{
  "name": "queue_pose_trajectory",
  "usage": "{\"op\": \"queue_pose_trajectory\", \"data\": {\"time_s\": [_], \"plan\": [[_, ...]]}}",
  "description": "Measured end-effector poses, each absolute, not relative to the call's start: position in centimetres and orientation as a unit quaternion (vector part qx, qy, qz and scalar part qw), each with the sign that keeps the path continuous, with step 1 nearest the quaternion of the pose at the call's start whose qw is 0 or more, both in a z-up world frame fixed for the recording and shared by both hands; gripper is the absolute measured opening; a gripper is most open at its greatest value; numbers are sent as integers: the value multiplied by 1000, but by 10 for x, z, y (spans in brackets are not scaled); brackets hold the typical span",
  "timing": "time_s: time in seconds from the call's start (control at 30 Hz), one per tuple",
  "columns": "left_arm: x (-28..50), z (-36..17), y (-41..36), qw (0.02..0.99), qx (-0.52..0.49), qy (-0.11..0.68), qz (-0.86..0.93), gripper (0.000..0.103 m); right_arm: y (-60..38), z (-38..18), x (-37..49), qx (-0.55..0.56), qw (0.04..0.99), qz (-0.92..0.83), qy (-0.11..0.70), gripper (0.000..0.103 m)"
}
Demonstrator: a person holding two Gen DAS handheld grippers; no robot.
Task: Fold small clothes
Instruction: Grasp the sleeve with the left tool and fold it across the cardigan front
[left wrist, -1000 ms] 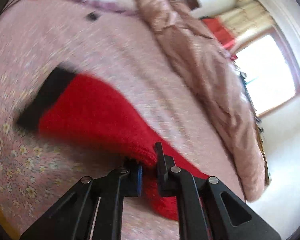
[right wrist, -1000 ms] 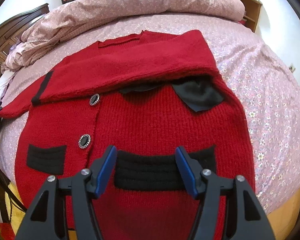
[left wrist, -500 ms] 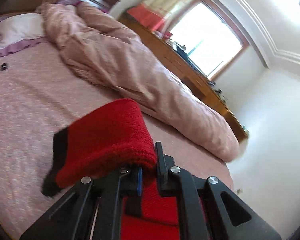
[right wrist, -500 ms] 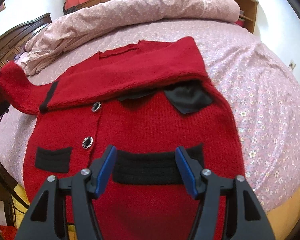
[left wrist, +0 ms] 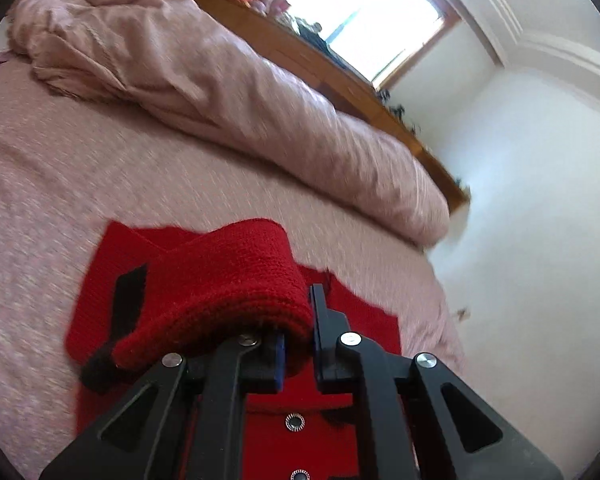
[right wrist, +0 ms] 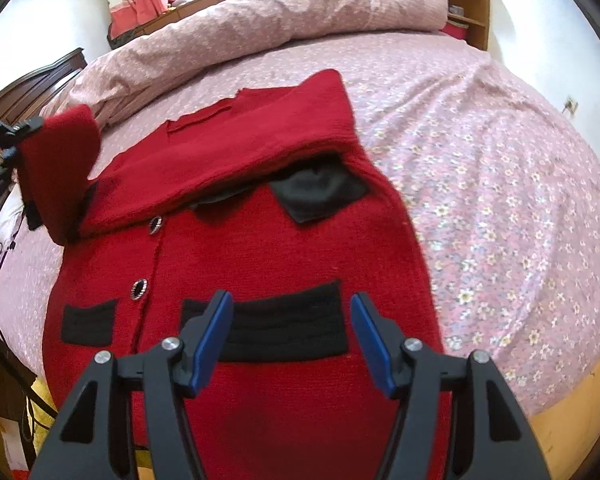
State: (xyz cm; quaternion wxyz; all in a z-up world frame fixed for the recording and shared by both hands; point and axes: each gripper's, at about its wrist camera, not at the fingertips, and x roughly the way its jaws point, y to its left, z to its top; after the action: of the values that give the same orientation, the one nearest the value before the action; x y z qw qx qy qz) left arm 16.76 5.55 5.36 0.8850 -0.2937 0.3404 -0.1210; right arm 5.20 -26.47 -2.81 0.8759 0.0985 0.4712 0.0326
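Note:
A red knitted cardigan [right wrist: 268, 248] with black pocket bands and dark buttons lies flat on the bed. One sleeve [right wrist: 220, 160] is folded across its chest. My left gripper [left wrist: 298, 344] is shut on the other sleeve [left wrist: 236, 280], which has a black cuff, and holds it lifted above the cardigan's upper part; this sleeve also shows in the right wrist view [right wrist: 56, 168] at the far left. My right gripper [right wrist: 292, 340] is open and empty, hovering over the black pocket band [right wrist: 280, 328] near the hem.
A pink floral sheet [right wrist: 480, 200] covers the bed. A rolled pink duvet [right wrist: 280, 12] lies along the far side, in front of a wooden headboard shelf [right wrist: 468, 4]. A window [left wrist: 364, 20] and a white wall stand beyond. The bed's edge [right wrist: 572, 412] is at the lower right.
My left gripper has lifted the sleeve off the sheet and carried it over the cardigan's body. My right gripper has stayed open above the hem.

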Motion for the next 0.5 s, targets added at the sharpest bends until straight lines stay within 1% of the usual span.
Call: {"op": "queue_pose_trajectory", "data": {"time_s": [0.27,0.5], "plan": [[184,1,7,858,-262,424,-124,3,-281,-31,53,109,874,26,473,65],[182,-20,-12,843,-206,482,-118,5,-289,-42,54,126,867,21,483,65]]}}
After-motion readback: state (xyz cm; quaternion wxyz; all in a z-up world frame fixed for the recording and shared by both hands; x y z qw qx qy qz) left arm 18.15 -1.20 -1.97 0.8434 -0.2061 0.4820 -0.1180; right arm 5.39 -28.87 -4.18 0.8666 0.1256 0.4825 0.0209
